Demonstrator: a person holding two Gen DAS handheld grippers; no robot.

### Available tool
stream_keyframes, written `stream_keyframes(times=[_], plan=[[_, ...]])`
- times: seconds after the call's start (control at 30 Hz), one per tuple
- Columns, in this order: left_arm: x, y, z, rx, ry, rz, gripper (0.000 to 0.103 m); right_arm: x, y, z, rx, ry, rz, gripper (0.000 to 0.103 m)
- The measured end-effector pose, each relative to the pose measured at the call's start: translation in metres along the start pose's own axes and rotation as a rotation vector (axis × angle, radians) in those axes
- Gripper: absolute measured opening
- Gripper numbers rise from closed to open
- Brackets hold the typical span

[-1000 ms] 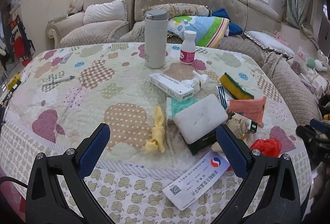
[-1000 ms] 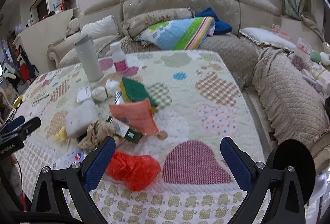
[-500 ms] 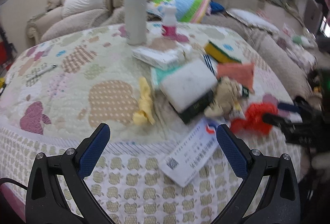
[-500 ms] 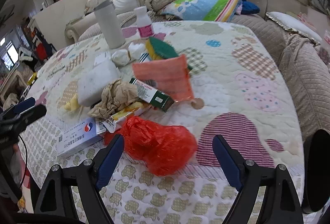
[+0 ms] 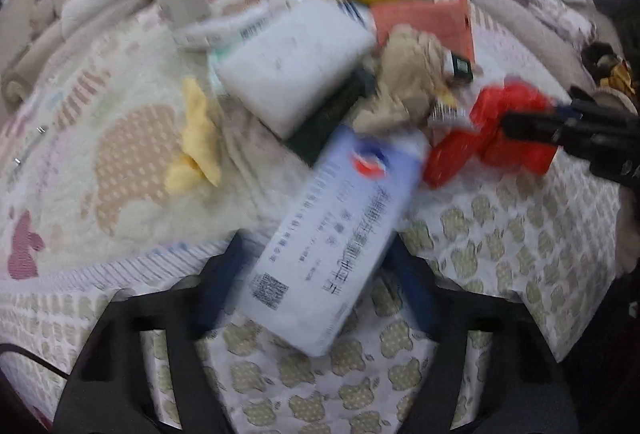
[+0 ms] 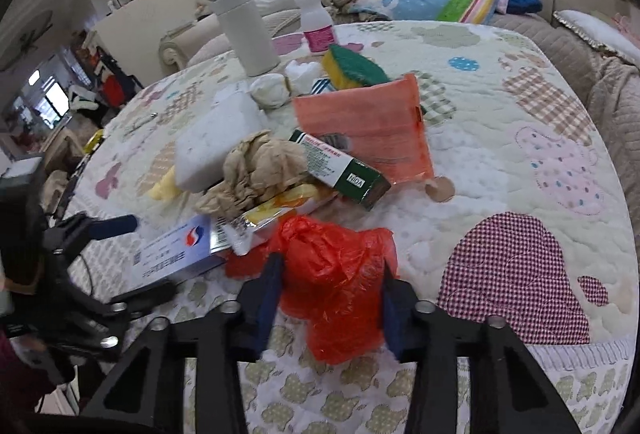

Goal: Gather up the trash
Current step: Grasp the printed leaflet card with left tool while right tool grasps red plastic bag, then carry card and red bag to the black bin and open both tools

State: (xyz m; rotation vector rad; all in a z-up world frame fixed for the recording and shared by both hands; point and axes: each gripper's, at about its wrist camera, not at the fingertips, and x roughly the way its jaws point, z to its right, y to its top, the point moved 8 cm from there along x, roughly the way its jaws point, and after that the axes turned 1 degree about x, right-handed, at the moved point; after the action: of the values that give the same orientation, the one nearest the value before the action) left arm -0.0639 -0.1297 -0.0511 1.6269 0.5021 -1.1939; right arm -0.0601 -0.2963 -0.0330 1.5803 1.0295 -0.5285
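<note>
Two pieces are only now being taken: the right hand-held gripper [image 6: 329,298] has just been closing and squeezes the crinkly red plastic bag [image 6: 336,274] at the near edge of the quilted table [image 6: 520,122], while the left hand-held gripper [image 5: 316,286], also closing, straddles the flat white-and-blue carton [image 5: 332,234]; blur hides contact. Everything else lies uncollected: crumpled brown paper [image 6: 256,170], green box [image 6: 340,170], white foam block [image 6: 216,142], orange pouch [image 6: 368,130].

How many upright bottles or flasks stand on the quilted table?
2: a white flask at the far side, and a small pink-labelled bottle just right of it. None appears hidden.
</note>
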Motion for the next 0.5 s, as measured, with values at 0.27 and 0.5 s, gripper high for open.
stream_keyframes(times=[0.27,0.5], plan=[[-0.034,0.002,0.03,0.022,-0.078,0.023,0.046,-0.039,0.008,0.03,0.042,-0.037,0.073,0.033],[-0.059,0.03,0.091,0.082,-0.162,0.073,0.046,-0.087,0.007,0.083,0.101,-0.129,0.145,0.033]])
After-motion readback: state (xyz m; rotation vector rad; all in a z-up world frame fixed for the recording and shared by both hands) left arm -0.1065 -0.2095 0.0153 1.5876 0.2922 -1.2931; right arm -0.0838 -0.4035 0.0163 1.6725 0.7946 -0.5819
